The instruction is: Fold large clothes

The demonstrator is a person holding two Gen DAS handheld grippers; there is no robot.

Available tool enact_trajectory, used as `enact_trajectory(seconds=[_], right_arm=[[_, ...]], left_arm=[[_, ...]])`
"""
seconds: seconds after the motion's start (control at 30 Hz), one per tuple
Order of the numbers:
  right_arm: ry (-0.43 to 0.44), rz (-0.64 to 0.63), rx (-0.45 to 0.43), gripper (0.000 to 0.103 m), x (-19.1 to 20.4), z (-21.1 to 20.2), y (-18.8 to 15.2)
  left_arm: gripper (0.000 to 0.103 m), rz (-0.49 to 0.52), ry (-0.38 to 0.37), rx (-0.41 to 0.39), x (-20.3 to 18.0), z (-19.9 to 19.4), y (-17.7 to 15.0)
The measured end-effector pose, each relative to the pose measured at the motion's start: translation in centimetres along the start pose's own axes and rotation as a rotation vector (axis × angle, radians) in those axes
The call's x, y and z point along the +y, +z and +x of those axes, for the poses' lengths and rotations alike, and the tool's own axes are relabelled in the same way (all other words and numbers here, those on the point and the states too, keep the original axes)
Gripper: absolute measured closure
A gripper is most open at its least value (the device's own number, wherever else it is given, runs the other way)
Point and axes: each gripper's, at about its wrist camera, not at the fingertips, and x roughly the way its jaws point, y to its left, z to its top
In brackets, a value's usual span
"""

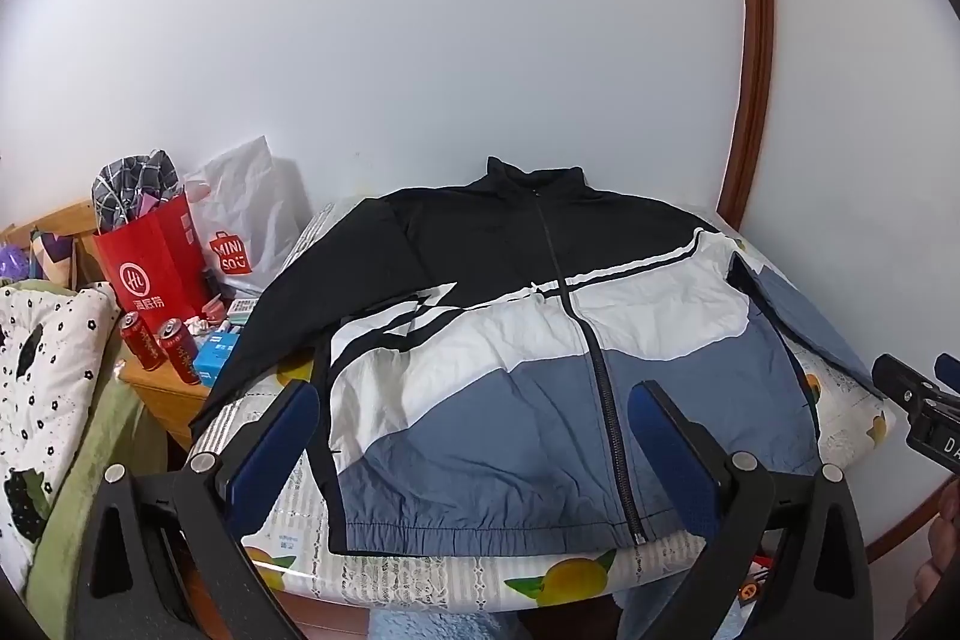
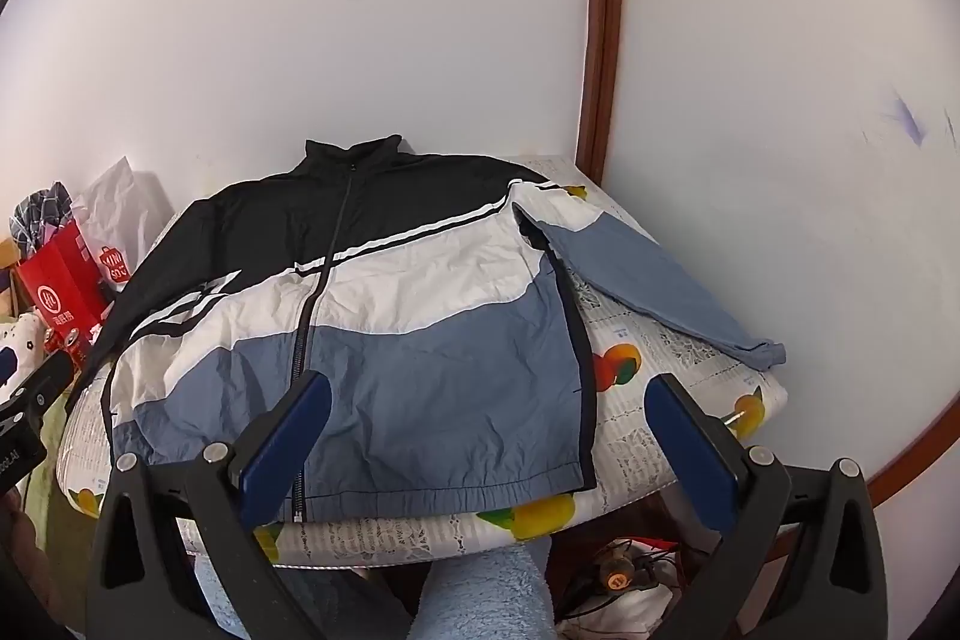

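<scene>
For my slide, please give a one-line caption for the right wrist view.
Open right tool hovers before a zipped black, white and blue jacket spread flat on the fruit-print table.

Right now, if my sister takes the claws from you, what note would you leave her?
Left claw: open, holding nothing, hovering over the jacket's hem.
Right claw: open, holding nothing, over the hem on the right side.
The jacket lies flat, front up and zipped, on the fruit-print table. The blue sleeve is spread out on the right; the black sleeve hangs over the left edge.
Done: spread out only.
Left: fold both sleeves in, then fold the body.
</scene>
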Motion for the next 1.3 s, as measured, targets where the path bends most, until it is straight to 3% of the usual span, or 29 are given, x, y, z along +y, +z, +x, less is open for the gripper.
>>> enact_trajectory(seconds=[1.3], right_arm=[[-0.008,0.015,0.006,0.000,-0.2,0.7,-0.4]], left_arm=[[0.000,-0.013,0.011,-0.017,0.5,-0.3,-0.9]])
